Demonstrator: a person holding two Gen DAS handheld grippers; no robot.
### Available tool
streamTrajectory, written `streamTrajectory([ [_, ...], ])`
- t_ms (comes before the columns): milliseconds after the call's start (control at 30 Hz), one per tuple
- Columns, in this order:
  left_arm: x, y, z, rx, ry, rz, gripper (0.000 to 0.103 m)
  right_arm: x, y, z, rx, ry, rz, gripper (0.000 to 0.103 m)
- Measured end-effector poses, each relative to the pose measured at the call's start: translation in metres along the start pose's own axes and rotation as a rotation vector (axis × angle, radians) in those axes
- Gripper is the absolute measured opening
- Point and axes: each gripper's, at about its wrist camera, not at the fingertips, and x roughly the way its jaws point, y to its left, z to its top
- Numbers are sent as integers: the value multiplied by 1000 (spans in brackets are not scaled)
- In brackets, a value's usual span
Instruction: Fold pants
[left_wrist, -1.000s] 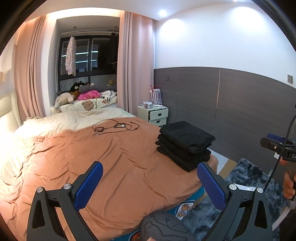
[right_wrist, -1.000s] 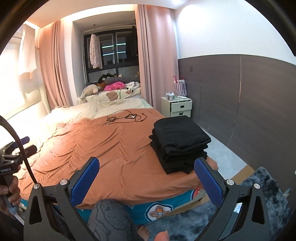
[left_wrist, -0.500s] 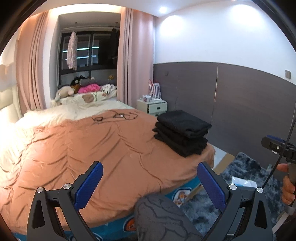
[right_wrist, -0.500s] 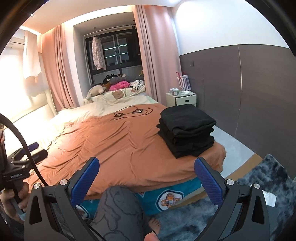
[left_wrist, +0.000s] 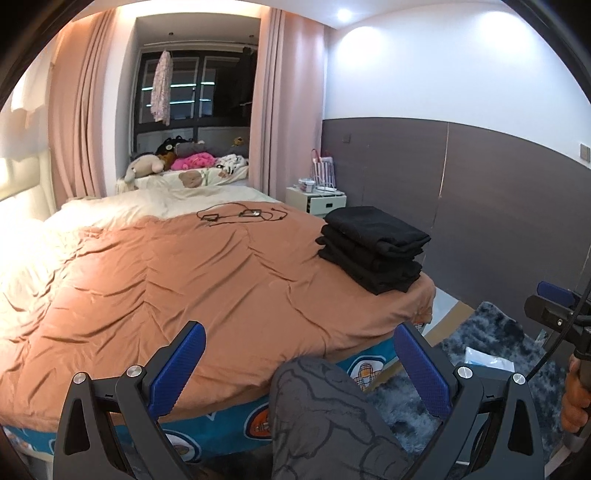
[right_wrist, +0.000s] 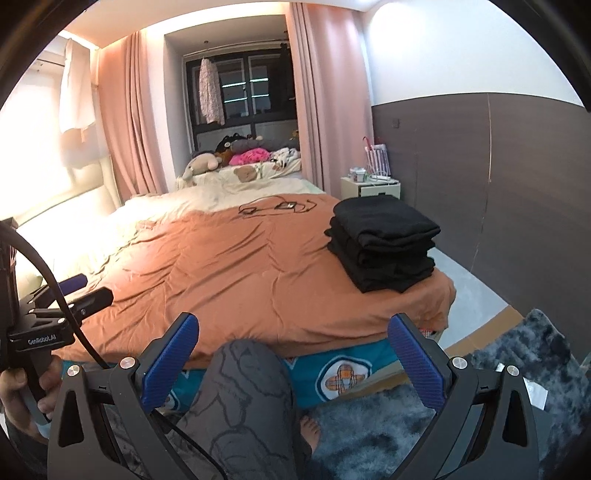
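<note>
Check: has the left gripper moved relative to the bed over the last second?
Yes. The left gripper has backed away from the bed; its teal side panel and the person's knee now show.

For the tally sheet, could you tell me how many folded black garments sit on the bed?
4, as far as the layers show, all in one stack of folded black garments at the bed's right corner nearest the wall; thinner layers may be hidden.

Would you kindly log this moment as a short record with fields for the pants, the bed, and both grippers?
pants: black stack, folded, at the bed's right corner
bed cover: orange sheet, wrinkled, no garment spread on it
cables: tangled cords beyond the stack
left gripper: open, empty, off the bed's edge
right gripper: open, empty, above the person's knee
floor: grey rug beside the bed
</note>
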Motion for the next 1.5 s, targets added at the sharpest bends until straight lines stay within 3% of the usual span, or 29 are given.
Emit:
streamTrajectory([
  [400, -10, -10, -12, 36, -24, 48, 103, 0, 16, -3, -13, 31, -6, 103],
  [1500, -19, -14, -15, 19, -24, 46, 103, -8, 10, 5, -27, 18, -1, 103],
])
